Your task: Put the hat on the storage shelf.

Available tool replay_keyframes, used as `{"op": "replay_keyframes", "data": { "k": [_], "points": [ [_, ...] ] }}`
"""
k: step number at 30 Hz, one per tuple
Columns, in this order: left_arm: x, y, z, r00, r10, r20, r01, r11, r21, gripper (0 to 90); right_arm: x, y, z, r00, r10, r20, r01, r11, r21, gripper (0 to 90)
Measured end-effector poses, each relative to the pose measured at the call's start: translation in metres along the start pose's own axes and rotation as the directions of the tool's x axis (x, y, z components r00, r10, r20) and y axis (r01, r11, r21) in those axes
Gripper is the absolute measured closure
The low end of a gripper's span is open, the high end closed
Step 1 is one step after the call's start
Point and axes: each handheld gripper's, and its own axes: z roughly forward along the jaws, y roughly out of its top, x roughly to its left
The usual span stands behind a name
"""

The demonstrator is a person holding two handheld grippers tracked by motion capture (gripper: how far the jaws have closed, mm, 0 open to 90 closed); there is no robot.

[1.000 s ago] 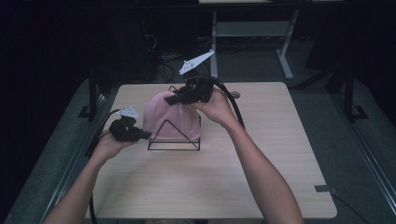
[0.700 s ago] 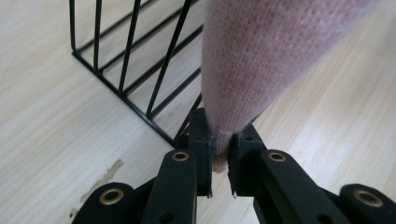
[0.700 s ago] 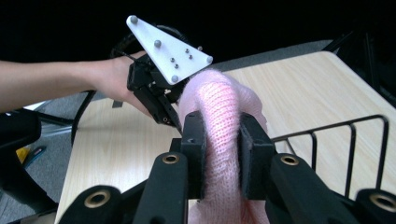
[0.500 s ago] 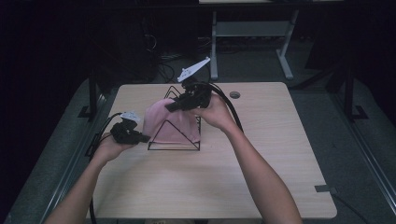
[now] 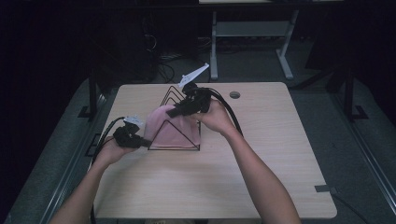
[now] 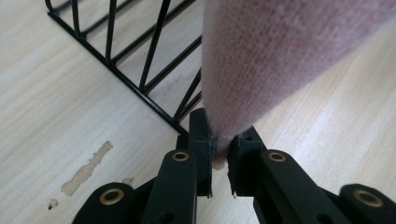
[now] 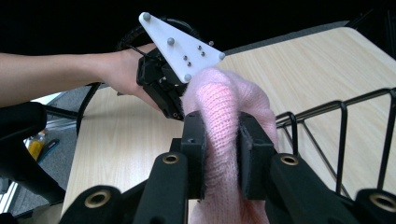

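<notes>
Overhead, a person w/ both forearms coming in from the near edge works at a pale wooden bench, a two-jaw gripper in each hand. Between them is a pink knitted cloth, draped over a black wire rack made of triangular hoops, which stands on the bench's far-left part, nearer the far edge than the near one. Left gripper sits low by the rack's left end, just above the bench top; its jaws are nearly closed and pinch a thin edge of the cloth. Seen in the left gripper view, the cloth rises from between the jaws as a taut pink band, w/ the rack's wires just beside it & wood grain below. Right gripper is over the rack's top, towards the far edge, grey three-cornered plate pointing up and away. Its jaws are clamped on a thicker bunched fold of cloth, which bulges above and between them in the right gripper view. That view also shows the left gripper farther off, held in a hand, and rack wires at right. A small round hole lies in the bench near its far edge.
</notes>
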Motion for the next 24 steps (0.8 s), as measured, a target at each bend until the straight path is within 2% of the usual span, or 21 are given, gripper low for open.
{"op": "replay_keyframes", "data": {
  "k": [4,7,10,13,14,15,17,18,20,24],
  "points": [
    [0.003,-0.001,0.002,0.9995,0.028,-0.012,-0.027,0.9986,0.046,81.1,-0.002,-0.005,0.004,0.9999,0.015,-0.009,-0.015,1.0,0.008,74.7],
    [0.002,-0.002,0.005,0.9999,0.005,-0.015,-0.004,0.9992,0.039,81.1,-0.003,-0.007,0.006,0.9997,0.021,-0.012,-0.021,1.0,0.013,74.8],
    [0.005,-0.002,0.006,0.9993,0.035,-0.015,-0.034,0.9969,0.07,81.1,-0.004,-0.008,0.008,0.9996,0.023,-0.015,-0.022,1.0,0.02,74.7],
    [0.004,-0.002,0.009,0.9998,0.011,-0.018,-0.01,0.9981,0.061,81.1,-0.005,-0.009,0.01,0.9997,0.019,-0.014,-0.018,1.0,0.025,74.5],
    [0.005,-0.002,0.009,0.9997,0.015,-0.017,-0.014,0.9979,0.064,81.1,-0.005,-0.01,0.011,0.9997,0.019,-0.013,-0.018,1.0,0.025,74.2],
    [0.005,-0.002,0.01,0.9998,0.015,-0.016,-0.014,0.9978,0.065,81.2,-0.004,-0.01,0.011,0.9996,0.024,-0.013,-0.024,0.999,0.024,73.6],
    [0.007,-0.002,0.009,0.9992,0.038,-0.013,-0.037,0.9952,0.09,81.2,-0.005,-0.012,0.012,0.9995,0.029,-0.013,-0.028,0.999,0.022,68.3],
    [0.006,-0.002,0.011,0.9999,0.005,-0.015,-0.004,0.998,0.064,81.2,-0.005,-0.012,0.012,0.9995,0.029,-0.013,-0.028,0.999,0.022,68.3],
    [0.006,-0.003,0.012,0.9999,-0.005,-0.013,0.006,0.9982,0.059,81.1,-0.005,-0.014,0.008,0.9995,0.032,-0.003,-0.032,0.999,0.015,62.5],
    [0.007,-0.003,0.013,0.9999,-0.011,-0.012,0.012,0.998,0.062,81.2,-0.006,-0.018,0.002,0.9995,0.03,-0.003,-0.03,1.0,0.002,61.6]
  ]
}}
